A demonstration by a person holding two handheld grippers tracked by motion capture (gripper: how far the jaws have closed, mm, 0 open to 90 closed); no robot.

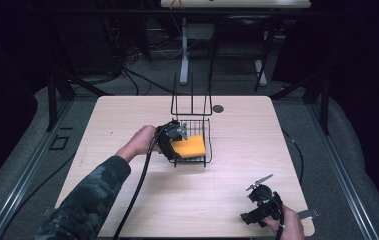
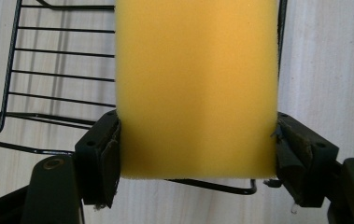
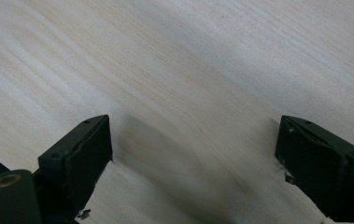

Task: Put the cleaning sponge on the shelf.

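My left fingers [image 2: 101, 149] are clamped on the near end of the thick yellow rectangular foam sponge [image 2: 197, 88], one pad on each long edge, and the foam bulges a little where I squeeze it. The left gripper [image 1: 173, 141] holds that sponge over the floor of the small black wire basket [image 1: 208, 145], which stands in the middle of the pale wooden table [image 1: 127, 115]; in the high view the sponge lies slightly tilted inside the basket's frame, and I cannot tell whether its far end already rests on the wires.

To finish this well, I think I should lower the sponge flat, keeping it clear of the basket's upright wire handle and side rails, and let the foam settle on the bars before I loosen my grip. Opening too early could leave it propped on the rim.

My right gripper [image 1: 263, 205] waits near the table's front corner, well apart from the basket, with its fingers [image 3: 83, 154] spread wide over bare wood and holding nothing.
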